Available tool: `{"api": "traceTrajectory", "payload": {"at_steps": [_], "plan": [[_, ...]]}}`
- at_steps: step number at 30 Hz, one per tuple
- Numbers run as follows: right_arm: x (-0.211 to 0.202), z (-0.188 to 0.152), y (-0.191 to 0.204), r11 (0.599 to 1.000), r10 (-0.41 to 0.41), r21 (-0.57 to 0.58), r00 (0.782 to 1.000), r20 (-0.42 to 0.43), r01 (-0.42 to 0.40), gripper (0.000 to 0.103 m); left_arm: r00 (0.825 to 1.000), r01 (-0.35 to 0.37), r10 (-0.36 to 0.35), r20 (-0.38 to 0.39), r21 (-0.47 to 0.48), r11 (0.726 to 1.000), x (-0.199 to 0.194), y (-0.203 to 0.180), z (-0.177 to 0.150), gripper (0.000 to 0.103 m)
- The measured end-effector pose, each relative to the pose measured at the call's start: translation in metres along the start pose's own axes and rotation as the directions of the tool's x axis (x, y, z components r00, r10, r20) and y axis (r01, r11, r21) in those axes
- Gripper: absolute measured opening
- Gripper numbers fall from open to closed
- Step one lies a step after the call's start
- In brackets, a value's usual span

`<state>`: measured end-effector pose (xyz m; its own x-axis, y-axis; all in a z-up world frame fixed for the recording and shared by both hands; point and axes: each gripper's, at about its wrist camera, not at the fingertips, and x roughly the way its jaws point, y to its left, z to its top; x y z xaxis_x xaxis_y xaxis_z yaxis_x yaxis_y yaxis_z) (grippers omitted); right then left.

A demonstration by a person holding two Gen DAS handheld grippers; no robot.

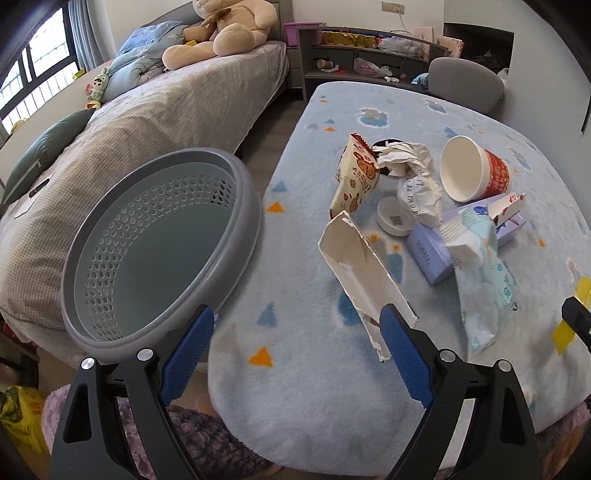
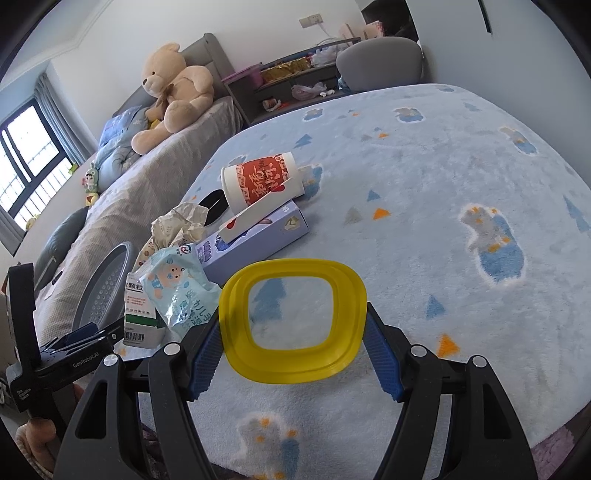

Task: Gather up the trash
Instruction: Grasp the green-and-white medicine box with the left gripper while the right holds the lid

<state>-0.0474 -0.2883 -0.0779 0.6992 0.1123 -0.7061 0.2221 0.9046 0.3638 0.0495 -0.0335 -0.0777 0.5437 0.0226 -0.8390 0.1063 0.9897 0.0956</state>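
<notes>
A grey perforated trash basket (image 1: 155,251) stands at the table's left edge; it also shows in the right wrist view (image 2: 103,291). My left gripper (image 1: 297,354) is open, its right pad beside a torn white carton (image 1: 364,273). Trash lies on the blue fleece cloth (image 1: 303,406): a red-and-white paper cup (image 1: 476,173), crumpled paper (image 1: 413,173), a snack wrapper (image 1: 356,177), a small white lid (image 1: 395,218), a purple tissue box (image 1: 432,251) and a blue wipes packet (image 1: 484,280). My right gripper (image 2: 293,354) is open around a yellow square plastic lid (image 2: 291,321) lying on the cloth.
A bed (image 1: 147,122) with a teddy bear (image 1: 225,29) runs along the left behind the basket. A grey chair (image 1: 465,85) and shelves (image 1: 354,55) stand beyond the table's far edge. The left gripper's body (image 2: 48,354) shows low left in the right wrist view.
</notes>
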Motion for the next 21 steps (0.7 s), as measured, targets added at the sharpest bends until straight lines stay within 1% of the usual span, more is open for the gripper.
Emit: {"api": "traceTrajectory", "payload": {"at_steps": [6,10,18,21], "plan": [[-0.001,0.0,0.004,1.0,-0.003,-0.014,1.0,-0.002,0.003,0.068,1.0,-0.03,0.03,-0.003,-0.02,0.999,-0.001,0.016,-0.003,0.087],[0.0,-0.001,0.007,1.0,-0.008,-0.018,1.0,-0.005,0.008,0.068,0.999,-0.036,0.036,0.002,-0.034,0.999,-0.006,0.023,-0.005,0.087],[0.001,-0.002,0.007,1.0,-0.008,-0.018,1.0,-0.004,0.008,0.068,0.999,-0.015,0.017,0.035,-0.049,0.999,-0.026,0.026,-0.003,0.087],[0.001,-0.002,0.007,1.0,-0.007,-0.017,1.0,-0.005,0.007,0.068,1.0,-0.006,0.007,0.03,-0.044,0.999,-0.025,0.02,-0.001,0.087]]}}
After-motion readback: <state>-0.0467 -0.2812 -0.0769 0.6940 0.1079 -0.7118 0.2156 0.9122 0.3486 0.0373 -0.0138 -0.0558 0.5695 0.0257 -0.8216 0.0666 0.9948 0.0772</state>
